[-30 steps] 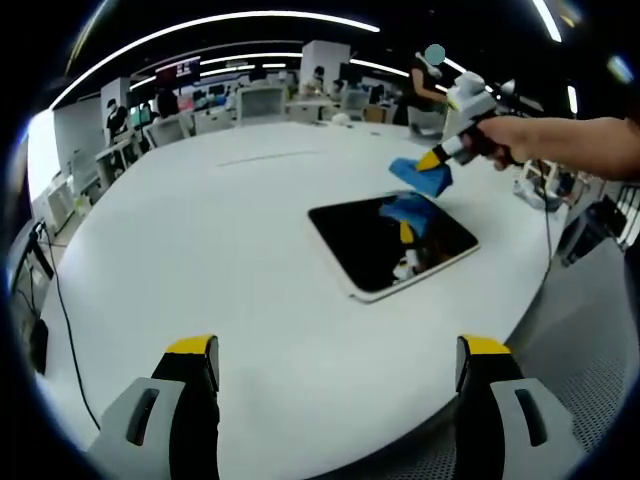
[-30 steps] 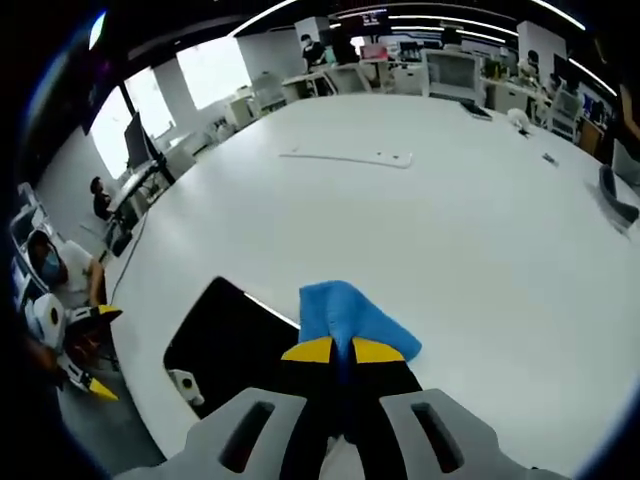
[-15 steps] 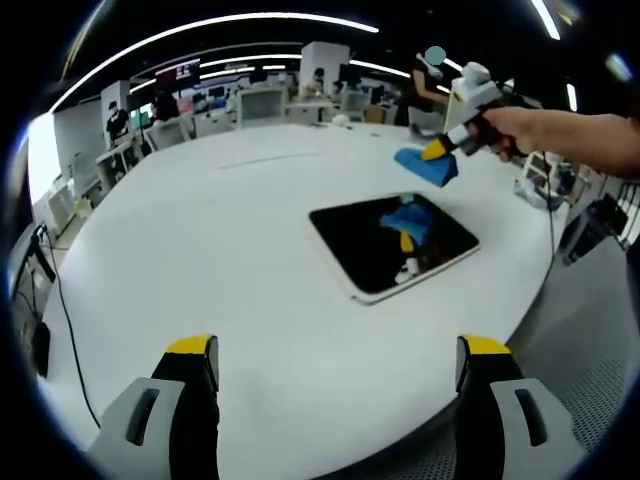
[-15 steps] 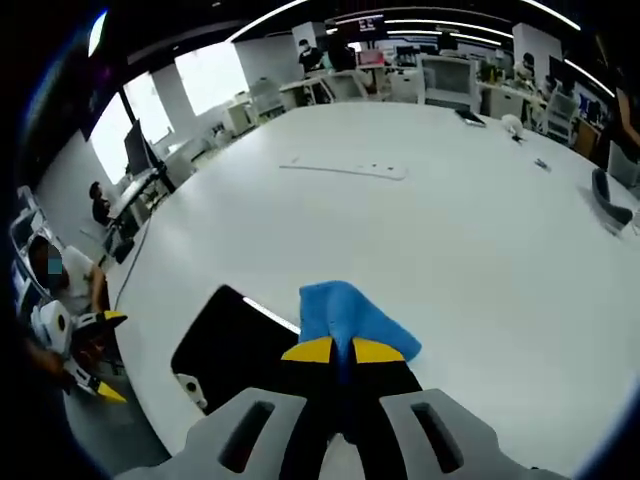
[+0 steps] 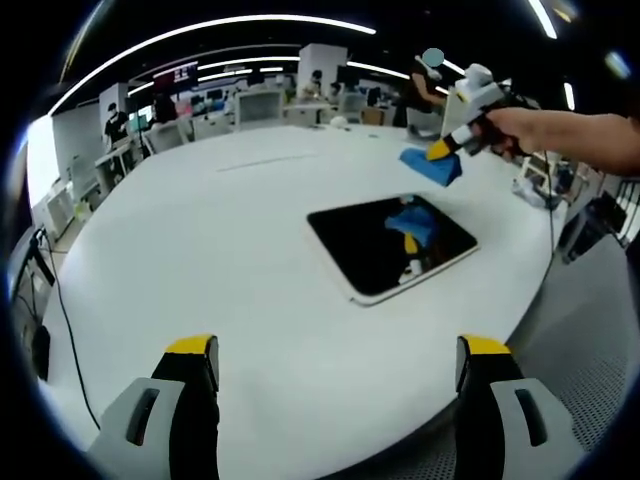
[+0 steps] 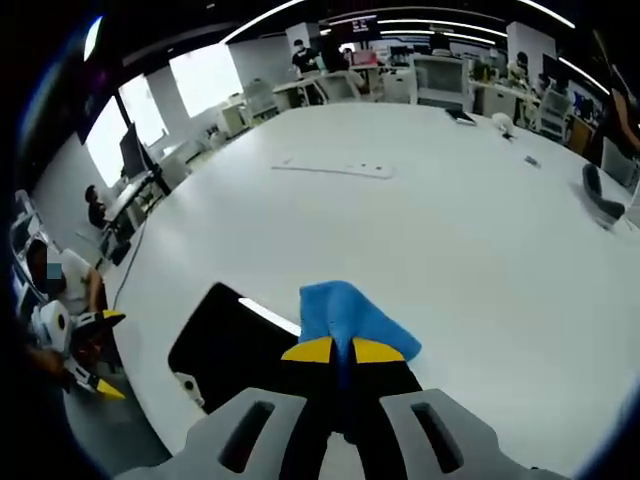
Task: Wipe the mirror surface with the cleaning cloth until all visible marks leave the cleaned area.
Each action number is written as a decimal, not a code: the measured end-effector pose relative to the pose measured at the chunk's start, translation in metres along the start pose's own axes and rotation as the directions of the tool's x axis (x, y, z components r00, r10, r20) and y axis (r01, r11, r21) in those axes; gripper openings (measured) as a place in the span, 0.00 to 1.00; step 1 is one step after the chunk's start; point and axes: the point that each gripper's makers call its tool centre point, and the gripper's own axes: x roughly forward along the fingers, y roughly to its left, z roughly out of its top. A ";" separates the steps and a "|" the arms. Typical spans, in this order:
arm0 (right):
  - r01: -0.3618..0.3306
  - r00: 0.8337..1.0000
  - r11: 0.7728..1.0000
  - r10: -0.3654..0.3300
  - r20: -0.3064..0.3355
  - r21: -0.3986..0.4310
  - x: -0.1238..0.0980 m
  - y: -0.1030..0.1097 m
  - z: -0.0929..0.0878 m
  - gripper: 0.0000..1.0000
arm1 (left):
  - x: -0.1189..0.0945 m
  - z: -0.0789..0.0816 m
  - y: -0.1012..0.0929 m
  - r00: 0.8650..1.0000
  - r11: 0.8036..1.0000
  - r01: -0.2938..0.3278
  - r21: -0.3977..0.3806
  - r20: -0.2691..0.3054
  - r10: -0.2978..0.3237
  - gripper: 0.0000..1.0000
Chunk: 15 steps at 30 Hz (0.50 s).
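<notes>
1. Left gripper view: the big white round table [image 5: 200,270] takes up most of the frame, and it covers the middle and right of the right gripper view too.
2. The mirror [image 5: 392,243] lies flat on the table, right of centre in the left gripper view, dark, with a reflection of the blue cloth in it. In the right gripper view it's the black slab at lower left [image 6: 235,345], running under my right gripper.
3. My left gripper [image 5: 340,385] sits at the bottom of its own frame, jaws spread wide with nothing between them, well short of the mirror.
4. My right gripper [image 6: 342,351] has its yellow-tipped jaws pinched together on the cleaning cloth [image 6: 345,312], which sticks out blue just past the tips, lower centre. From the left gripper view it's in the upper right [image 5: 443,152], in my hand [image 5: 515,130], cloth [image 5: 433,166] hanging above the table beyond the mirror's far edge. Can't tell if the cloth touches anything.
</notes>
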 end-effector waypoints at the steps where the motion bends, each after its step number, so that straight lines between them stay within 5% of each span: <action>1: 0.001 1.000 1.000 -0.001 -0.001 0.001 -0.001 -0.001 -0.001 0.00 | 0.000 0.000 0.000 1.000 1.000 0.001 0.001 0.000 -0.001 0.99; 15: 0.042 0.999 0.999 -0.042 -0.012 0.020 -0.016 -0.033 -0.015 0.00 | -0.001 0.001 -0.001 1.000 1.000 0.007 0.006 0.001 -0.007 0.99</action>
